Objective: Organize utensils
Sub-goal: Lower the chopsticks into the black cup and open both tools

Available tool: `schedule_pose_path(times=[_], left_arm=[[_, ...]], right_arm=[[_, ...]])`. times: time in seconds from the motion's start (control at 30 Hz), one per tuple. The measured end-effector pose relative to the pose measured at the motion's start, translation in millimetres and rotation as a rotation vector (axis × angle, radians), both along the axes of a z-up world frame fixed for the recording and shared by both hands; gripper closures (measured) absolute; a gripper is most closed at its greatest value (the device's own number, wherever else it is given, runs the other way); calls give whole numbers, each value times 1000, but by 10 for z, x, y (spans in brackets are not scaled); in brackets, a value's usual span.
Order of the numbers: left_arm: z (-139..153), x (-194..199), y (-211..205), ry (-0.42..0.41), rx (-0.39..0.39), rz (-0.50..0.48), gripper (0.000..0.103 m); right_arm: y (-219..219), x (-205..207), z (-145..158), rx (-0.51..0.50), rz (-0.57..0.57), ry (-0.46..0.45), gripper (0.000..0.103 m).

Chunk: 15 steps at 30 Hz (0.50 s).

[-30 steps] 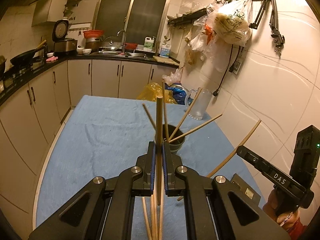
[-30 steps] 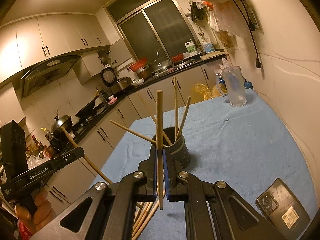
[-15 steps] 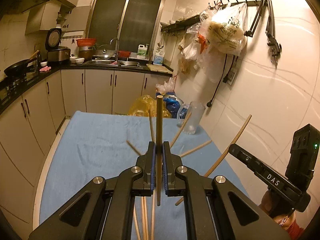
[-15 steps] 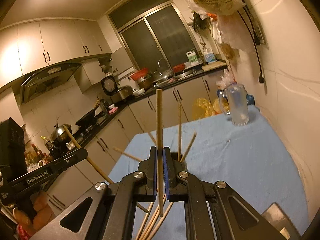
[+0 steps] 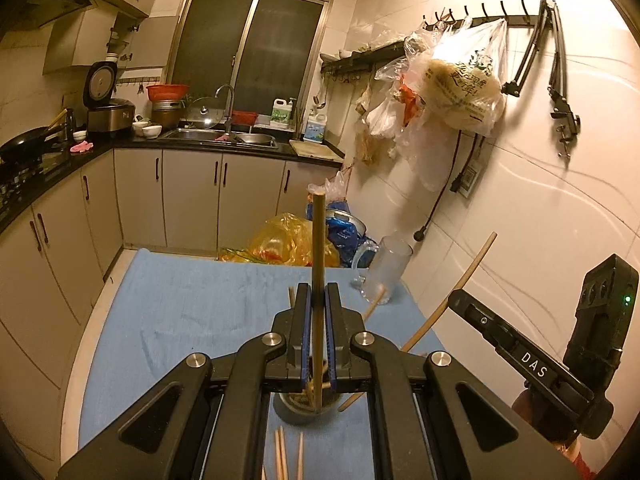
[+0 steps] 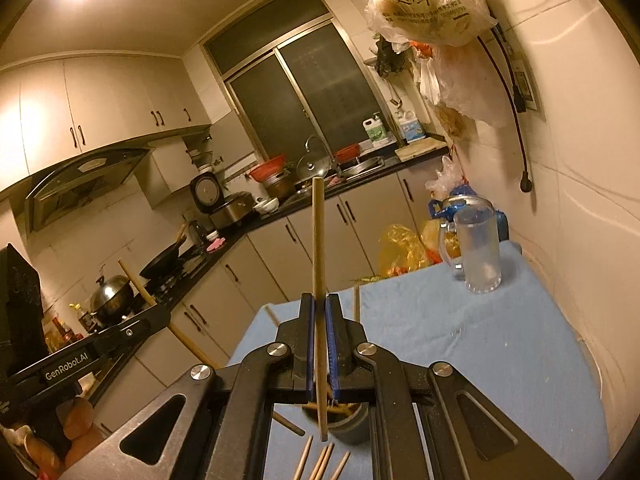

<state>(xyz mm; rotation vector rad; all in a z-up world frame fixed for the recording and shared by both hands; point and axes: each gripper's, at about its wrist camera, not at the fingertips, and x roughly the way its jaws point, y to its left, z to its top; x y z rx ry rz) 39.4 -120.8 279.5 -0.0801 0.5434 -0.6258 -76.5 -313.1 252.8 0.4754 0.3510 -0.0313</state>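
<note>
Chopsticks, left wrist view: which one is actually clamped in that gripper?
The upright chopstick between the left gripper fingers, its lower end over the dark holder. The loose chopsticks lie on the blue cloth.

Both rigs look the same: chunky matte-black left gripper (image 5: 316, 308) and right gripper (image 6: 320, 312), blue rubbery pads (image 5: 305, 320) inside the fingers, round silver screws (image 5: 267, 339), white "DAS" and "GenRobot.AI" lettering, tiny green LED.
</note>
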Motion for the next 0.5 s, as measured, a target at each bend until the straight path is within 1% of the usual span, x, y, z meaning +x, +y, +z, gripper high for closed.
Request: schedule_pose_path(times=[0.1,0.2,0.5], left_arm=[[-29,121,-52,9,-4,0,97],[-117,196,-73,23,6,0,97],[-539,376,-151,104,56,-4,97]], right_arm=[[-22,133,8,-3,-1,3,97],[-15,235,-40,-15,-2,16,97],[24,433,-413,-24,19,116,97]])
